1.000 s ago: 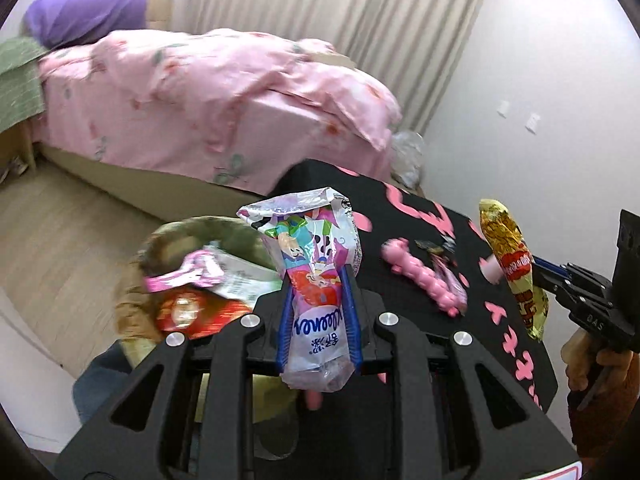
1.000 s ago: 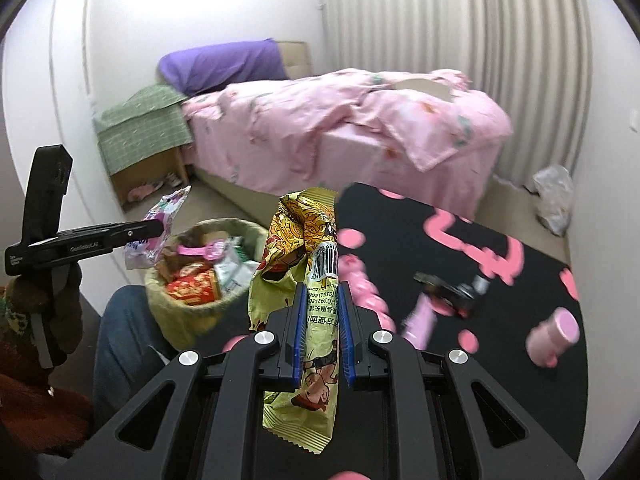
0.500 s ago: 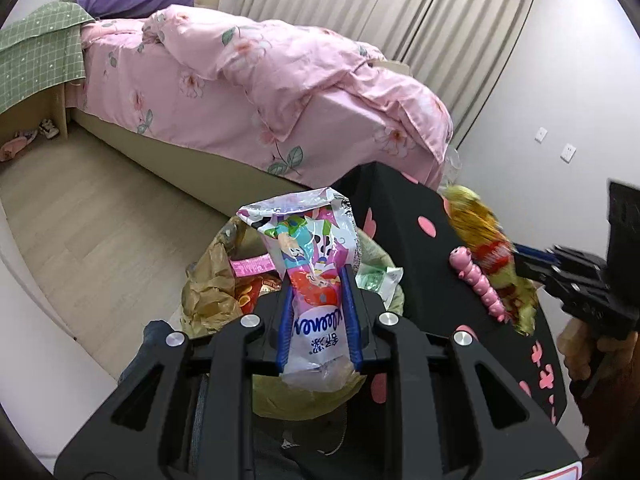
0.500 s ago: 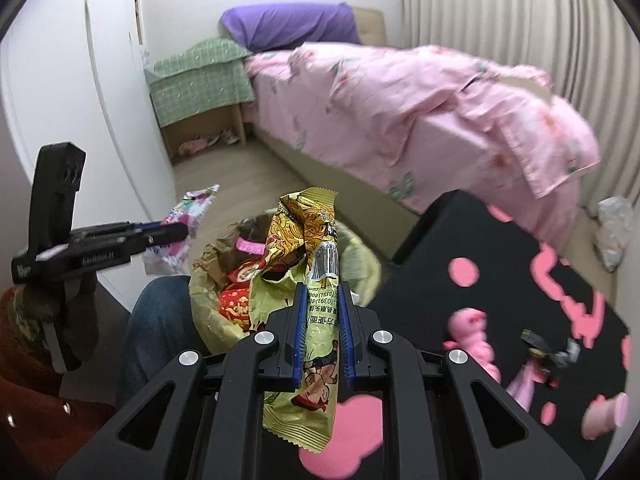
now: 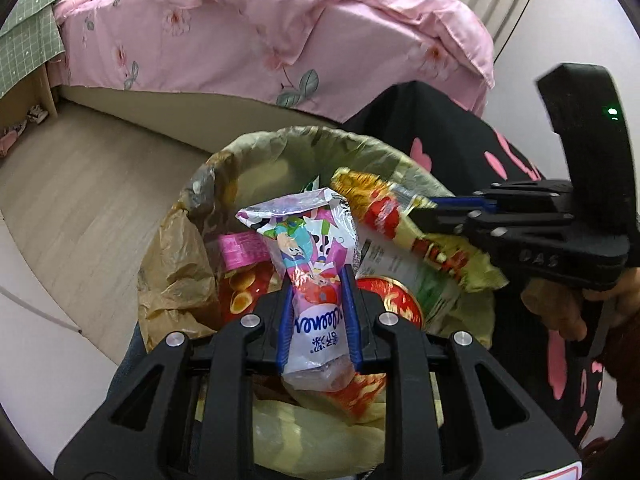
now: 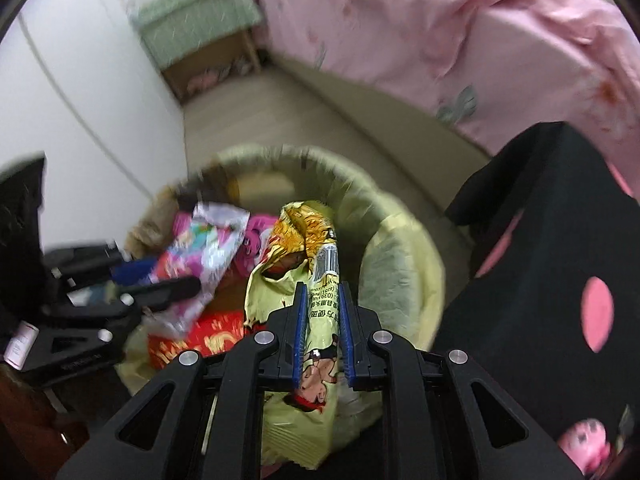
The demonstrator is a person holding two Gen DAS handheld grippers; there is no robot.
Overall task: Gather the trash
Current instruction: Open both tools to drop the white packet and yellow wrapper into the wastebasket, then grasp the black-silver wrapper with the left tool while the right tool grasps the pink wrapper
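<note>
The left gripper [image 5: 319, 308] is clamped on a pink-and-white snack wrapper [image 5: 308, 256], held over the middle of the lined trash basket [image 5: 280, 140]. The right gripper [image 6: 322, 334] pinches a yellow noodle packet [image 6: 308, 252] above the basket's right side, over red wrappers [image 5: 400, 300] already inside.

Your left wrist camera looks steeply down, close over the bin [image 5: 280, 152]. Your right one does too, blurred, from the opposite side. Both share the bin and the bed [image 5: 304, 28].
</note>
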